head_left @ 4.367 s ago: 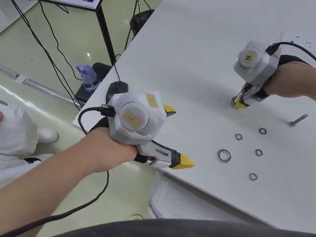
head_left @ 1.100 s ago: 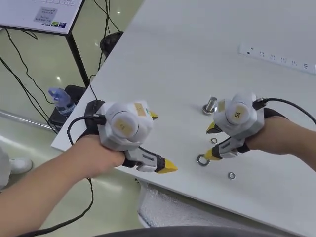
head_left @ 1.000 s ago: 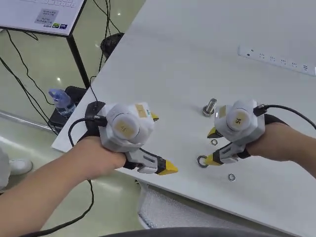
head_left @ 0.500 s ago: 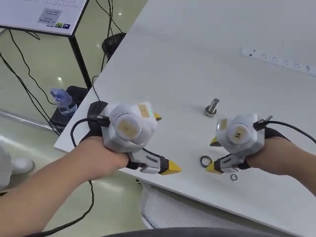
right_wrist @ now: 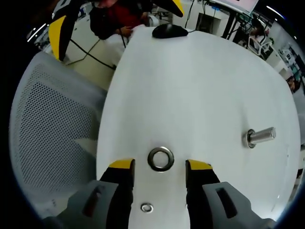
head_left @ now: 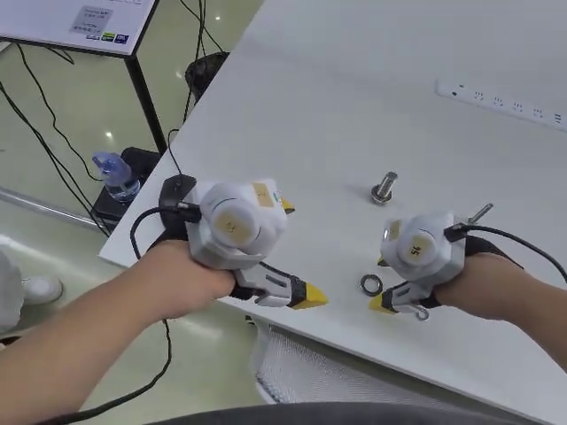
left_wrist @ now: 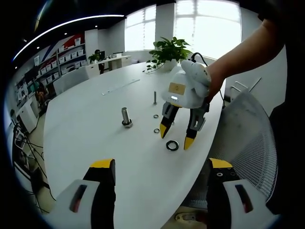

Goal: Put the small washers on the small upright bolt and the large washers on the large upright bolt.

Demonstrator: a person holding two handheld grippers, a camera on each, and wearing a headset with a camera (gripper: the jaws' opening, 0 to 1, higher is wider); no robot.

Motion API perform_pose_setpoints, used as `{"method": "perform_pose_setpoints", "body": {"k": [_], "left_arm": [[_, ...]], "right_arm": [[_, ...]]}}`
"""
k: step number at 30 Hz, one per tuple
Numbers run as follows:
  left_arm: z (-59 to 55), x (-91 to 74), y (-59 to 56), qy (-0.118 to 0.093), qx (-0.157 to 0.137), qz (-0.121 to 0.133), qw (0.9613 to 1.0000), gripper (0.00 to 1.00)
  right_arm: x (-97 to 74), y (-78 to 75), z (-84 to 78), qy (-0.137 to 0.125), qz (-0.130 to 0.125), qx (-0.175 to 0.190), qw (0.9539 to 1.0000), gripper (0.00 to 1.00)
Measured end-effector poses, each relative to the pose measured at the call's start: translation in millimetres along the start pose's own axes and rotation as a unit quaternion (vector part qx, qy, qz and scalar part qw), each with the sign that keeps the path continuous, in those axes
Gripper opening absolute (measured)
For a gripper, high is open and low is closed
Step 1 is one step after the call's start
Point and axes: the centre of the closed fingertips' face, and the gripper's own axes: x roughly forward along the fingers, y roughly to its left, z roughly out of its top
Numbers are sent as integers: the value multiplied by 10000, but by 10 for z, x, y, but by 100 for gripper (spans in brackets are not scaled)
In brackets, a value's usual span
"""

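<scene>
So the big washer [right_wrist: 160,159] is lying flat on the white worktop [head_left: 354,106], pretty close to the near edge. The right gripper [right_wrist: 160,165] is down right at it, fingers [right_wrist: 121,167] spread, one yellow tip on each side of the ring. It's not pinching it as far as I can see, since a sliver of worktop shows on both sides.

One small washer [right_wrist: 147,207] sits loose on the surface further back between those same fingers. In the left gripper view, two more small washers [left_wrist: 156,116] lie a bit beyond, between the right gripper and the big bolt [head_left: 384,189]. That bolt stands upright on its head further in, shank bare, well apart from the big washer.

The thin bolt [head_left: 479,213] is out past the right hand. Honestly I can't tell whether it's standing or leaning.

The left gripper [head_left: 297,252] is held off to the left at the worktop's near edge, fingers wide apart with nothing between them.

Further out there's a power strip [head_left: 500,102] along the far side of the worktop, a mesh chair [right_wrist: 52,133] tucked under the near edge, and a spray bottle [head_left: 113,170] down on the floor.
</scene>
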Motion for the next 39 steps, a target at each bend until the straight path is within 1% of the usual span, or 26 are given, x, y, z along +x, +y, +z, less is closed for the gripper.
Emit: {"method": "perform_pose_setpoints", "body": {"k": [5,6,8,12,18,21,26,28,32,33,35,37,38,39], "left_arm": [[2,-3,5,9,14,8,10000,77],[7,-5,4,-6,5,2,10000,77],[11,-7,5,-14,3,2,10000,76],[18,-9,8,-38,-10,11,10000,77],[-13,-10,14,-28,-35,15,10000,78],[-41,-10,8,-21,-56,2,10000,79],[-43,-11,7,-48,-91,6,9999,78],[-41,-7,2,-41,-76,1,10000,78],[-25,2,4,-71,-100,-3,9999,77],[-23,4,6,-72,-107,-4,9999,77],[-18,7,8,-77,-115,-3,9999,77],[-7,9,4,-87,-114,-3,9999,76],[-3,8,3,-91,-113,-3,9999,76],[2,4,-2,-92,-123,-5,9999,76]], "right_arm": [[48,-4,-40,93,-11,23,10000,43],[43,-15,-32,81,-43,0,10000,42],[40,-15,-27,82,-41,44,9999,42],[38,-7,-25,105,-49,17,9999,42],[41,-4,-17,180,-38,1,9998,41],[45,-5,-1,185,-62,39,9998,36],[50,17,8,286,-31,-44,9996,33],[52,7,10,312,-50,-67,9995,24],[54,1,18,447,-27,-53,9990,24],[54,-5,17,521,-31,-11,9986,23],[57,-2,17,631,-54,-69,9980,23],[57,-9,8,638,-54,-8,9979,22],[50,-16,2,606,-44,12,9981,21],[45,-23,2,527,-20,108,9986,21]]}}
